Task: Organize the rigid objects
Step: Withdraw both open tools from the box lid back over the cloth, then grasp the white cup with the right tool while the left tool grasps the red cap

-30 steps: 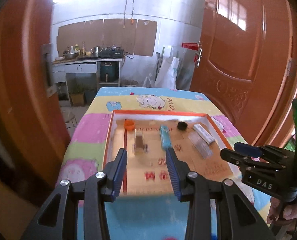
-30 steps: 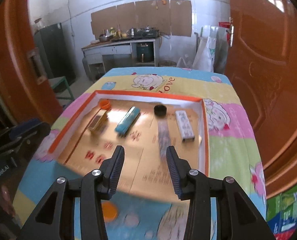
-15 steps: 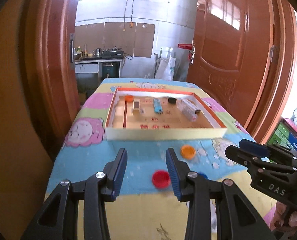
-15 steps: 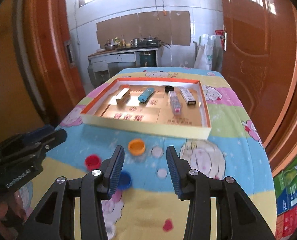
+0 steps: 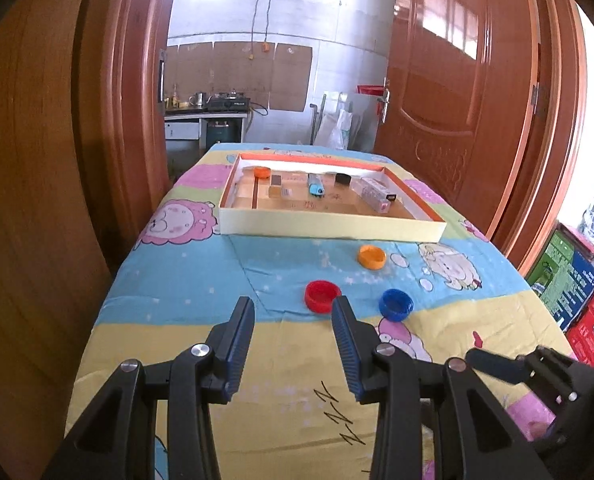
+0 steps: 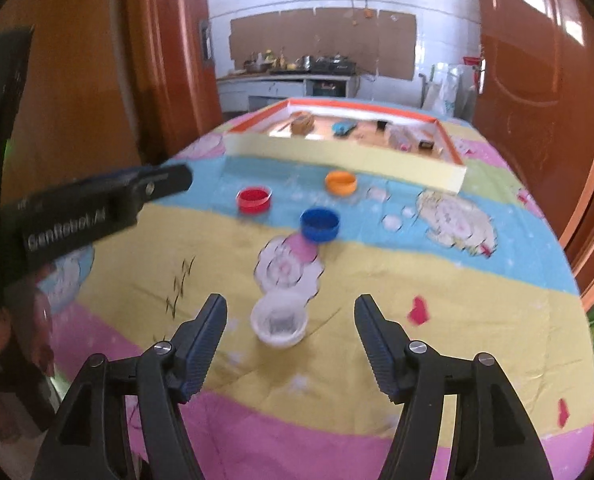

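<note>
**Both grippers wide apart over a table of loose caps**

The left gripper (image 5: 293, 312) hovers above the cartoon-print tablecloth (image 5: 201, 276), its jaws spread and holding nothing. Just past its right fingertip, at about 1 o'clock, lies a red cap (image 5: 323, 296). A blue cap (image 5: 395, 305) sits near it at 3 o'clock from the red one, and an orange cap (image 5: 371, 257) rests farther off at 12 o'clock from the blue one, just in front of the box.

The box (image 5: 329, 226) is a shallow cardboard tray with an orange rim, well apart from the gripper at 12 o'clock. Inside it, along the far side, are a small orange cap (image 5: 262, 172), a brown block (image 5: 275, 186), a blue lighter (image 5: 316, 184), a black cap (image 5: 342, 179) and a clear case (image 5: 371, 192) toward the right.

The right gripper (image 6: 291, 320) also has its jaws spread wide, gripping nothing. A white cap (image 6: 279, 320) lies on the cloth between its two fingertips, touching neither. From it, the blue cap (image 6: 319, 224) is at 12 o'clock, the red cap (image 6: 254, 199) at 11 o'clock, and the orange cap (image 6: 340, 182) at 1 o'clock, nearest the box (image 6: 345, 160). This view is blurred, so the box's contents are hard to make out. The left gripper's body (image 6: 97, 208) crosses at 9 o'clock.
</note>
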`<state>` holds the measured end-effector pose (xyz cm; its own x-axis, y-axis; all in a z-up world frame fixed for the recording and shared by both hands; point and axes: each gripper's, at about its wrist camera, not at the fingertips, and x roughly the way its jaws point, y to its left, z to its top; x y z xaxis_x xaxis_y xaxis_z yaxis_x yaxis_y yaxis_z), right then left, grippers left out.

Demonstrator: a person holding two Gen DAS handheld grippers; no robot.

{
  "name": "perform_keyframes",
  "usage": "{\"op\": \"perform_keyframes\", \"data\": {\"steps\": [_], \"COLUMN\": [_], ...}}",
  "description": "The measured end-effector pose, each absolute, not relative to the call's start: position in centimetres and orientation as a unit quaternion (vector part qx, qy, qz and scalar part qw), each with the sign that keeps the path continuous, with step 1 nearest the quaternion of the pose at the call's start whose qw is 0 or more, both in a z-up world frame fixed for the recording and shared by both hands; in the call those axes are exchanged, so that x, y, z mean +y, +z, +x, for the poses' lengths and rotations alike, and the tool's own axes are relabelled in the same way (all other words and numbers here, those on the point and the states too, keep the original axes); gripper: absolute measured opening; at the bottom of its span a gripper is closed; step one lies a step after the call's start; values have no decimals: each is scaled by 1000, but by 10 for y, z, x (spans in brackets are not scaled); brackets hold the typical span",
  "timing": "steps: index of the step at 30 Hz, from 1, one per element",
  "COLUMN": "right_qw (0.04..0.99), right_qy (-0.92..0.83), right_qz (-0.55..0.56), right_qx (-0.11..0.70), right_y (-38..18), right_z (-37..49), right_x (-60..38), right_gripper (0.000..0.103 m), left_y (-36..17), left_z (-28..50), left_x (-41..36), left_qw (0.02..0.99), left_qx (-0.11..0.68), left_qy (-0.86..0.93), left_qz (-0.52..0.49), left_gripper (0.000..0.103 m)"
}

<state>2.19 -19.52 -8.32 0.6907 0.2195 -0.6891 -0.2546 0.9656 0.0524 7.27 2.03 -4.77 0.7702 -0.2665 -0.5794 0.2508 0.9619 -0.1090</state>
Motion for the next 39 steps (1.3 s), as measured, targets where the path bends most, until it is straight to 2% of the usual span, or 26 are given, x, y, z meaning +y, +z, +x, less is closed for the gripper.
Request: {"op": "perform_keyframes", "data": {"steps": [5, 7, 8, 9, 11, 24, 28, 29, 30, 39], "right_qw": [918, 919, 919, 920, 922, 921, 922, 922, 922, 923], "right_qy": [123, 124, 123, 121, 118, 134, 134, 134, 134, 134], "right_qz": [-41, -40, -39, -40, -40, -17, -15, -14, -14, -9], "right_qx": [374, 373, 372, 370, 368, 364, 362, 362, 362, 362], "right_y": [-95, -96, -96, -96, -94, -95, -96, -96, -96, -97], "right_z": [25, 26, 27, 28, 30, 33, 31, 31, 31, 31], "right_x": [-190, -190, -190, -191, -194, -206, -208, -208, -208, -210], "right_gripper": [68, 64, 55, 42, 30, 30, 30, 30, 30, 30], "left_y": [-52, -54, -56, -57, -61, -84, -82, -84, -86, -76], "left_z": [75, 80, 82, 85, 93, 133, 142, 145, 148, 140], "left_x": [16, 13, 11, 10, 4, -32, -37, -38, -38, -30], "left_qw": [938, 937, 935, 934, 929, 888, 894, 893, 889, 899], "left_qx": [317, 322, 325, 329, 339, 423, 418, 421, 428, 400], "left_qy": [-138, -138, -139, -141, -146, -174, -147, -145, -147, -171], "left_qz": [-5, -1, 1, 2, 11, 45, 66, 69, 68, 43], "left_gripper": [40, 40, 40, 40, 40, 40, 39, 32, 30, 30]}}
